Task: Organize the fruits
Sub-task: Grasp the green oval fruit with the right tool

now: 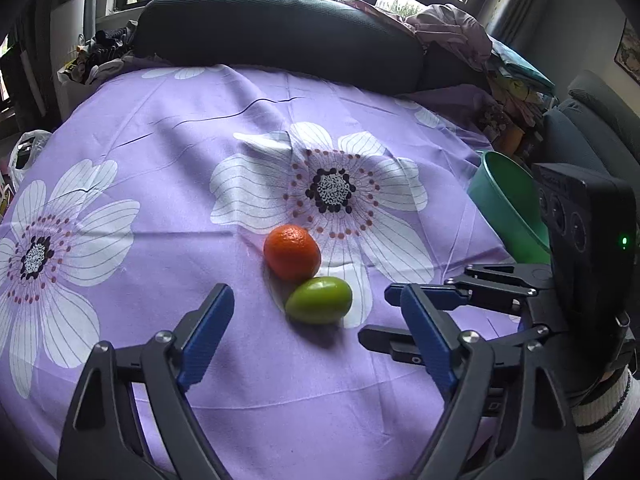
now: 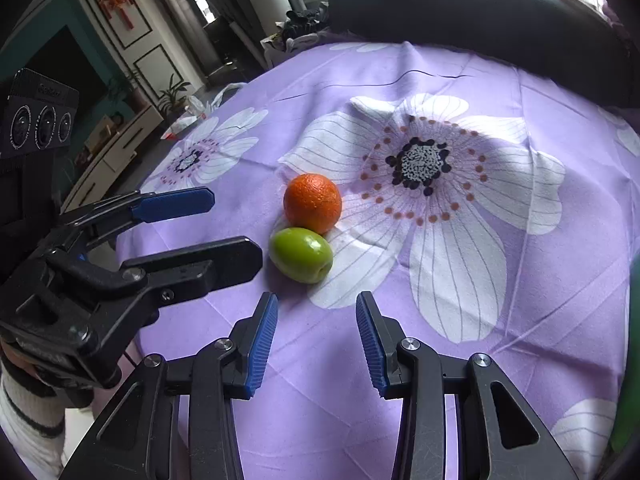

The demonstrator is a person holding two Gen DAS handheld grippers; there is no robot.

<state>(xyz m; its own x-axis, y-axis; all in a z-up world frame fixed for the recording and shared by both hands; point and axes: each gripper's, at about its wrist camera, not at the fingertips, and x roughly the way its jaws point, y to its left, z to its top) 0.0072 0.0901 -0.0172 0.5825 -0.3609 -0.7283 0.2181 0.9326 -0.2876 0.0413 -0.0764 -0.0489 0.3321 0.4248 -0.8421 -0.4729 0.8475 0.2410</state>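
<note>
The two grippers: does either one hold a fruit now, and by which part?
Nothing is held. The left gripper and right gripper stand open near the green fruit, not touching it.

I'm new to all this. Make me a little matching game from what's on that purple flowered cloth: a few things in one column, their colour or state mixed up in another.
Things:
1. round fruit
2. oval fruit
3. bowl
4. left gripper

Descriptions:
A. green, glossy, lying on the cloth
B. fingers wide apart, nothing between them
C. orange, dimpled skin
D. teal-green, at the cloth's right edge

Pairs: 1-C, 2-A, 3-D, 4-B
</note>
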